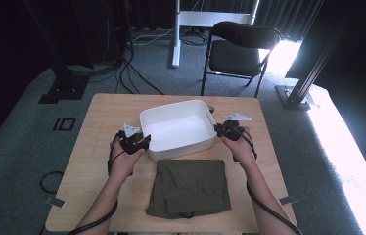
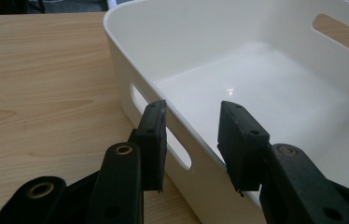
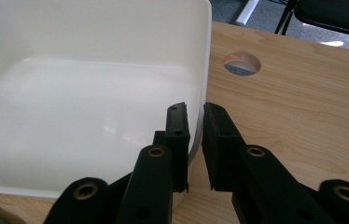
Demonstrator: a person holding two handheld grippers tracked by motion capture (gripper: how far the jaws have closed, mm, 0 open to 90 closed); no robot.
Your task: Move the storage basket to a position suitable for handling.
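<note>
White tub (image 1: 178,128): rectangular, empty, slot handles in the short walls; stands on the tabletop (image 1: 98,147) between the two grippers.

Left gripper (image 2: 193,140): fingers (image 2: 153,140) straddle the tub's short wall, one outside by the handle slot, one inside over the floor. A gap shows between the inner finger and the wall, so the fingers read as released, not pressing.

Right gripper (image 3: 195,144): fingers (image 3: 177,140) clenched on the opposite wall's rim near a corner, one inside, one outside.

Folded olive garment (image 1: 189,187): flat on the tabletop, just behind both sets of fingers, its far edge just beside the tub's near wall.

Open room: bare wood outward of the left fingers to the tabletop's edge; outward of the right fingers a narrower strip, with a round hole (image 3: 241,63) in the wood ahead of them. Beyond the tub, a bare band to the far edge.
</note>
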